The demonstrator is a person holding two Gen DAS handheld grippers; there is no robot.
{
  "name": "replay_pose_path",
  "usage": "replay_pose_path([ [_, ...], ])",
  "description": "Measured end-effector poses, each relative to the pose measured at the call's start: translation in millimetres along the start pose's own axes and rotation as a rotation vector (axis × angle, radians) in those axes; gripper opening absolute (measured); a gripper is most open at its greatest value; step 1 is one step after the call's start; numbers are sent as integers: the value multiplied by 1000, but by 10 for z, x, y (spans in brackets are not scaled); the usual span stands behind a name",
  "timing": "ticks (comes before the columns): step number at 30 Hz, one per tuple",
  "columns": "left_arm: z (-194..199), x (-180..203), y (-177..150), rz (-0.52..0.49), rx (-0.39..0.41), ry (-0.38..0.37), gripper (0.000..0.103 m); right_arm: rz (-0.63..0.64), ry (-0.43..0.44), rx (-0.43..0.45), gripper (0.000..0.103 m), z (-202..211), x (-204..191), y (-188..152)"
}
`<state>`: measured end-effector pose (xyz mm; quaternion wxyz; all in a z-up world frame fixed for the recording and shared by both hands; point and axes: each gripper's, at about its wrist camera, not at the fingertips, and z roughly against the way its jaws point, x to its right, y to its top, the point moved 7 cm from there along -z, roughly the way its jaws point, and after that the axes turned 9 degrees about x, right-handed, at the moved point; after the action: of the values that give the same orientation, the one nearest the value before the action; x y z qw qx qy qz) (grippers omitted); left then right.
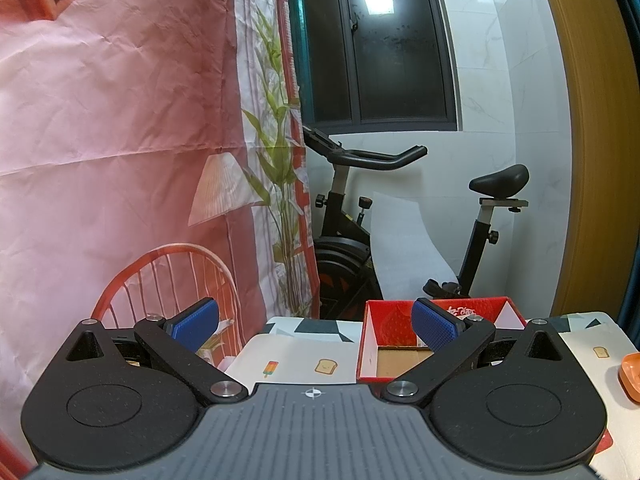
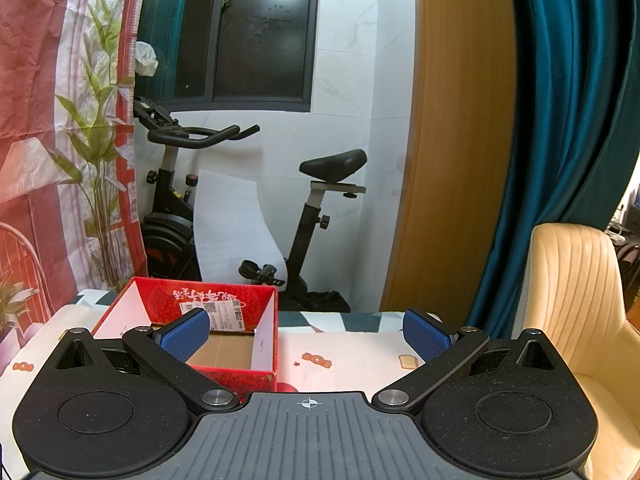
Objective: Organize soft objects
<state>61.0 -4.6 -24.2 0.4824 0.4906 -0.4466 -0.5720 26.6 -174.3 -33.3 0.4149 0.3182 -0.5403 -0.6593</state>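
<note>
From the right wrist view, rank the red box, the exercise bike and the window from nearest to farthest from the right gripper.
1. Red box: on the table, just ahead of the right gripper, to the left, its near part behind the left finger.
2. Exercise bike: on the floor beyond the table's far edge.
3. Window: high in the back wall, behind the bike.

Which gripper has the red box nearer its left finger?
The right gripper: the red box sits behind its left finger. For the left gripper, the box lies behind the right finger.

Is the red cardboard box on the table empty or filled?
Empty as far as visible: the open-topped red cardboard box shows bare brown floor in both views; its near corner is hidden behind the fingers.
</note>
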Motion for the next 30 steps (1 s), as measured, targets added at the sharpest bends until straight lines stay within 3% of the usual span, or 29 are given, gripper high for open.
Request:
replay_pose_path([
  [19, 15, 22, -47, 3, -2, -8, 103, -2, 2, -1, 103, 11, -28, -34],
  [30, -34, 51, -93, -14, -9, -4, 103, -51, 119, 23, 103, -95, -208, -183],
])
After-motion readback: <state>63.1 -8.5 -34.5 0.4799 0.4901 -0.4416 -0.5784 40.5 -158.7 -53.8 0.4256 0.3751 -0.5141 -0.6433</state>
